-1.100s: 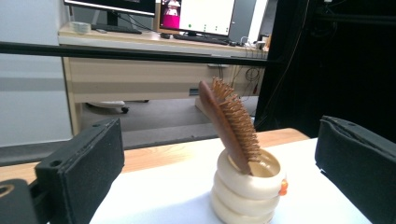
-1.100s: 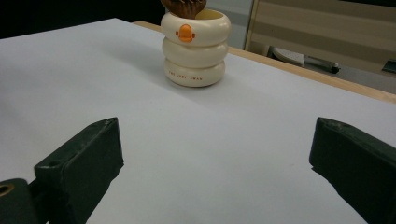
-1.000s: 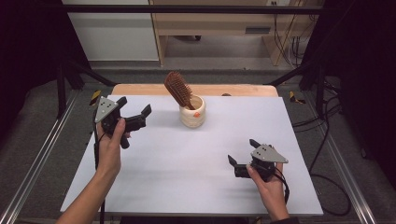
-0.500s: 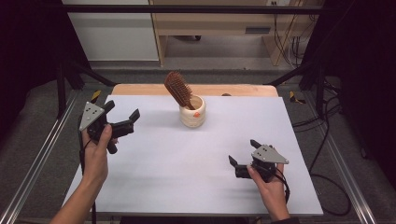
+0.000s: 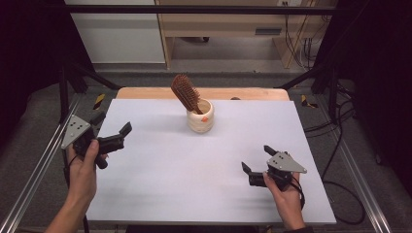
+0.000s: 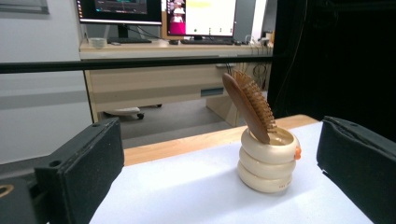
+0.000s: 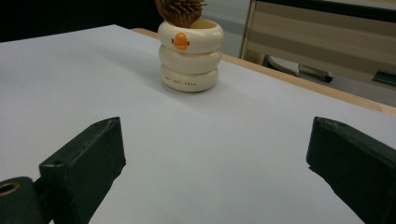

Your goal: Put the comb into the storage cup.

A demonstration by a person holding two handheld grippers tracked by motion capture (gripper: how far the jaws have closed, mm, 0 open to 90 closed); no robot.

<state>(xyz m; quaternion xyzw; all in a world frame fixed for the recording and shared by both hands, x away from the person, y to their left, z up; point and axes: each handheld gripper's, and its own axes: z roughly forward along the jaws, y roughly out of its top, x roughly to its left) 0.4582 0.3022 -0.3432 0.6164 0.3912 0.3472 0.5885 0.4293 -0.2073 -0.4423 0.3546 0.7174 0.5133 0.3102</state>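
Your left gripper (image 5: 112,137) has pulled back from the brown wooden hairbrush (image 5: 185,93) in the cream ringed cup (image 5: 200,116); both grippers' jaws spread, empty — placement looks done.

At my twelve o'clock, a brown wooden hairbrush (image 5: 184,92) stands handle-down in a cream, three-ringed holder (image 5: 200,121), tilted toward ten o'clock, bristles facing right. Holder upright on the tabletop, orange mark facing me.

Lab or office recording space, white-topped table (image 5: 160,184) inside a black metal frame (image 5: 194,8), aluminium rails (image 5: 29,184) along its sides, computer monitors (image 6: 159,10) on a wooden desk (image 6: 159,79) behind, cables (image 5: 335,145) across grey carpet (image 5: 384,204)
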